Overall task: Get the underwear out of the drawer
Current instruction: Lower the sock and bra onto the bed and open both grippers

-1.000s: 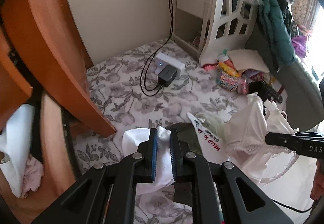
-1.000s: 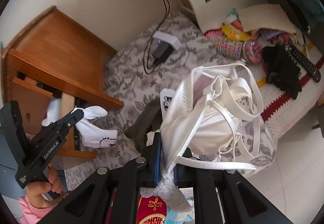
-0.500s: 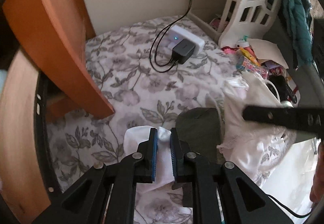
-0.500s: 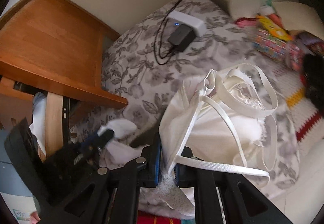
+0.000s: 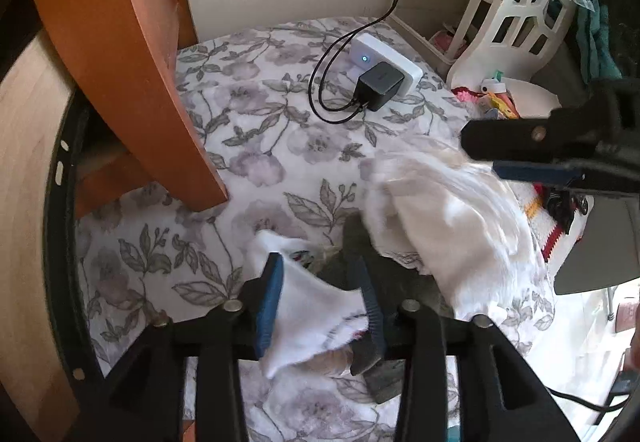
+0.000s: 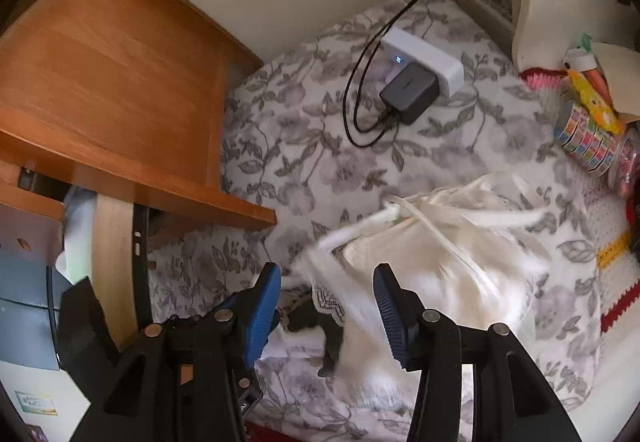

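My left gripper (image 5: pixel 318 300) points down over the floral bedspread (image 5: pixel 280 146) with its jaws opening. A small white underwear piece (image 5: pixel 308 306) hangs loose between its blue pads. Beside it lie a dark garment (image 5: pixel 404 282) and a blurred white strappy undergarment (image 5: pixel 448 218). My right gripper (image 6: pixel 326 308) is also opening, and that white strappy garment (image 6: pixel 440 266) slips down between and past its pads onto the bed. The right gripper (image 5: pixel 532 158) shows at the upper right of the left wrist view. The open drawer (image 6: pixel 112 262) at the left still holds white cloth (image 6: pixel 74 234).
An orange wooden nightstand (image 6: pixel 100 82) stands at the left above the drawer. A white power strip with a black charger (image 5: pixel 380 82) and cables lies on the bed. White lattice furniture (image 5: pixel 520 14) and colourful clutter (image 6: pixel 588 138) are at the right.
Both grippers, shut on garments before, now have their jaws apart. Both sank toward the bed, the right one moved left. The white strappy garment is dropping, blurred.
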Tool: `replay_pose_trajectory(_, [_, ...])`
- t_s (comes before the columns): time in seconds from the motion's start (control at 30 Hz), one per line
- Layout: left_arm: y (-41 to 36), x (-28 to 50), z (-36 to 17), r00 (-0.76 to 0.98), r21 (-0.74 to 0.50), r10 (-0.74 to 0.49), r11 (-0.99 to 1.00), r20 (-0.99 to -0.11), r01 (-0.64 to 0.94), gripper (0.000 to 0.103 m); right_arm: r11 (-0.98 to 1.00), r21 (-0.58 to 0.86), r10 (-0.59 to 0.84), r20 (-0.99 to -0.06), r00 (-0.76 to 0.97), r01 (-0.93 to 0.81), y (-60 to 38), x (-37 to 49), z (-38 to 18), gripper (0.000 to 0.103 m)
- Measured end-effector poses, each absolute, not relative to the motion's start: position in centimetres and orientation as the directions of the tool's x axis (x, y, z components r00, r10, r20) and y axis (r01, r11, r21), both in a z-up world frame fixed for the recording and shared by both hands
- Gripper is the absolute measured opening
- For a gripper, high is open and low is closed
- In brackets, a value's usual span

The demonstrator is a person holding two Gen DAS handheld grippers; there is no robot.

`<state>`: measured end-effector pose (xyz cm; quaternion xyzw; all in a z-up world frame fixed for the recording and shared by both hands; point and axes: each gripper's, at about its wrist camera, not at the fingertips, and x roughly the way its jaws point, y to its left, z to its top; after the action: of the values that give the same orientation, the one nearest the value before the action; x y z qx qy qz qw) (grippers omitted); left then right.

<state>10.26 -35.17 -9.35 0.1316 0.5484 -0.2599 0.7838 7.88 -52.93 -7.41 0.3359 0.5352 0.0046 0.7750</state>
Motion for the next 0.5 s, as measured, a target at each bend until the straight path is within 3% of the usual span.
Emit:
replay_pose_trajectory(0.17, [-35.1, 9.9, -8.6, 0.274, -0.082, -0.275, 0.828, -0.922, 0.555, 0.069, 0.786, 0.489, 0.298, -0.836, 0.461, 0.378, -54.1, 6.1, -5.7, 0.059])
replay_pose_trajectory(0.4, [-34.9, 9.6, -8.3, 0.281, -0.062, -0.250, 0.839, -0.927, 0.541, 0.086, 0.825, 0.347, 0.180, -0.910, 0.374, 0.446, -55.1, 2.7, -6.8, 0.072])
replay_pose_trajectory(0.5, [-35.0, 9.3, -8.0, 0.281, -0.062, -0.254, 0.833, -0.926, 0.549, 0.088, 0.836, 0.313, 0.153, -0.922, 0.355, 0.451, -55.3, 1.8, -7.4, 0.080])
